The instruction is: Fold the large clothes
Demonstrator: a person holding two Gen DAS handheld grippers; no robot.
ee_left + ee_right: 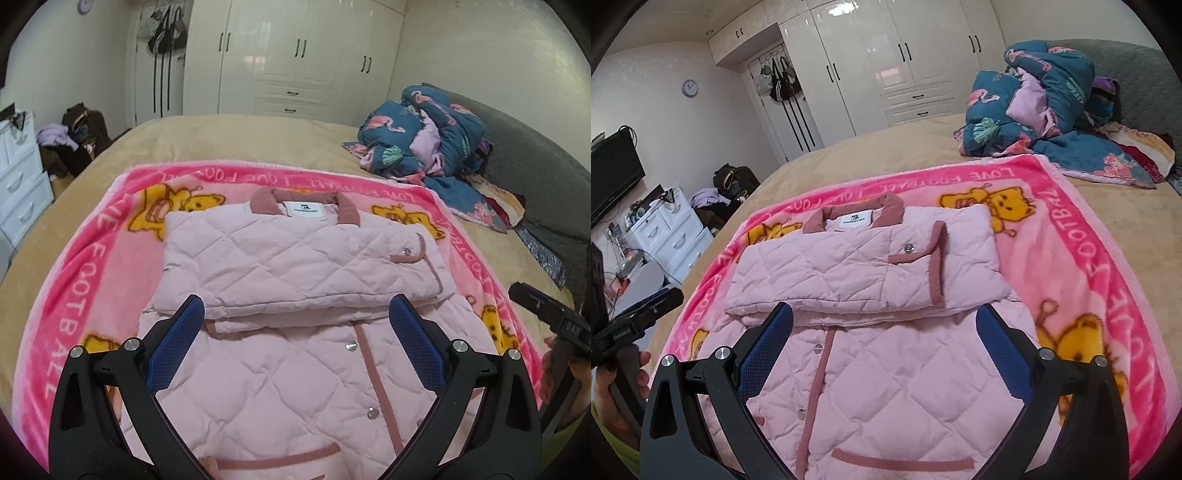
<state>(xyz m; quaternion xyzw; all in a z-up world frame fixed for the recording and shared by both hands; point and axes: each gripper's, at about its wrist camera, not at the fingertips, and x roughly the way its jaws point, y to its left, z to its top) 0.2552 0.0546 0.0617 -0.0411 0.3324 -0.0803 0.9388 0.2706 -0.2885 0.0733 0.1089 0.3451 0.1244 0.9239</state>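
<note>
Two grippers hang above a pink quilted jacket point(280, 258) that lies on a pink cartoon blanket point(74, 306) spread over a tan bed point(258, 136). The jacket lies collar point(347, 210) away from the cameras, with its sleeves folded across the chest into a thick band and the lower front, with its snap buttons and darker pink trim, lying flat towards the grippers.

The left gripper point(295, 314) has its blue-padded fingers point(184, 332) spread wide, one on each side of the jacket's lower front, and holds nothing. The right gripper point(886, 317) is the same: fingers point(1001, 343) wide apart over the jacket, nothing between them. Whether any fingertip touches the fabric cannot be told.

In the left wrist view the right gripper's black body shows at the right edge, well off the jacket's side. In the right wrist view a hand point(613, 391) grips the left gripper's handle at the left edge.

A crumpled blue flamingo-print quilt point(1034, 96) sits at the far corner of the bed, apart from the blanket. Beyond the bed stand a white wardrobe point(295, 55) and white drawers point(672, 232); bags point(781, 79) hang on a door beside the wardrobe.
</note>
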